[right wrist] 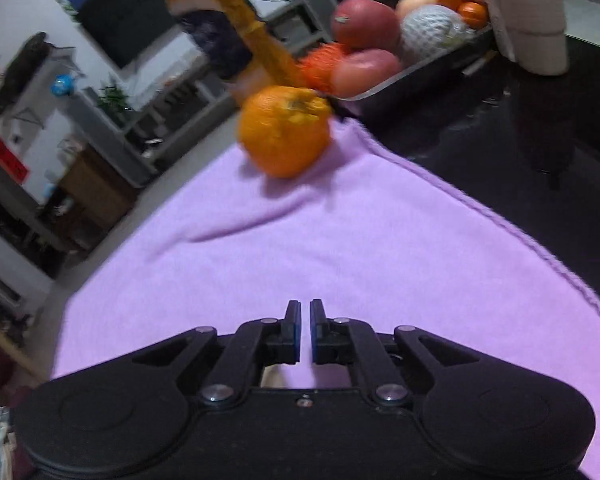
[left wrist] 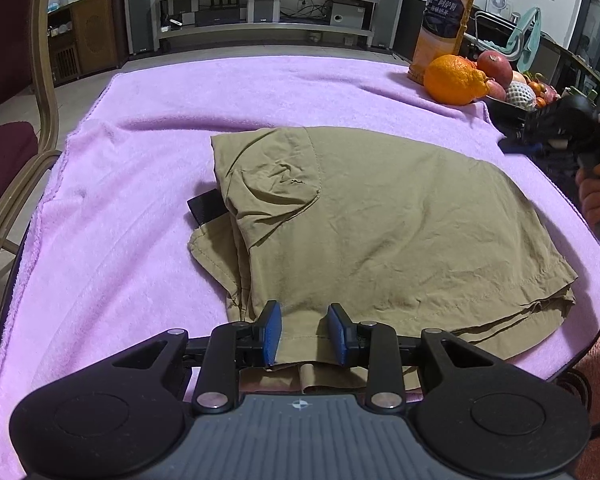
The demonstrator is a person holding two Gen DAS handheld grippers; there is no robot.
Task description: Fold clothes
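Tilting downward, left gripper point(left wrist: 304, 334) straddles khaki shorts point(left wrist: 380, 224) hem.

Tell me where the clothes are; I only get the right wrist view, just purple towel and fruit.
Observer: The khaki shorts lie folded on the purple towel, in front of the left gripper.
Operator: Is that gripper on them?
Observer: Its jaws stand apart astride the near hem; I cannot tell whether they pinch it.
Operator: Anything sticking out of the fold?
Observer: A black strap pokes out from the shorts' left side.
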